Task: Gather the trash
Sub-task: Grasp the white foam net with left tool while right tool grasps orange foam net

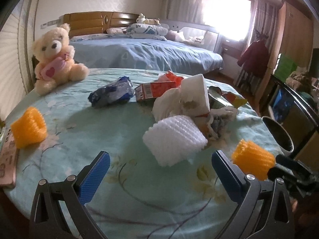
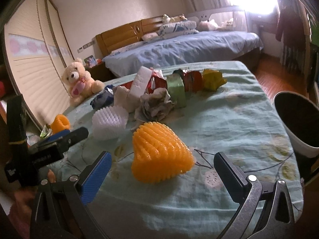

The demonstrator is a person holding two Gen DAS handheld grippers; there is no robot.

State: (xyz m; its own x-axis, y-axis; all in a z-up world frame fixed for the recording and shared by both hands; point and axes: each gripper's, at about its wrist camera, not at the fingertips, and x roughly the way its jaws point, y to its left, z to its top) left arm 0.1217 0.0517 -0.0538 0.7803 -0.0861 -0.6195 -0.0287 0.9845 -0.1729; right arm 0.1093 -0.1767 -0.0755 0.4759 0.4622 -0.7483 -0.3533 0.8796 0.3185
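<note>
A round table (image 1: 83,119) under a pale green floral cloth carries a heap of trash (image 1: 191,99) near its middle, with a teddy bear (image 1: 54,57) at its far left edge and a dark-lined bin (image 2: 299,123) just off its right edge. The left gripper (image 1: 160,177) hangs spread and empty near a white foam net (image 1: 173,139) beside the heap. The right gripper (image 2: 162,176), jaws released, flanks an orange foam net (image 2: 159,153) without touching it.

Pale green tablecloth (image 1: 123,123) printed with leafy vines; orange foam net (image 2: 159,155) at centre, white foam net (image 2: 109,123) at ten o'clock; cream teddy bear (image 1: 55,57) hugging pink, heart-marked bottle; blue bedspread (image 1: 149,55) at twelve.
</note>
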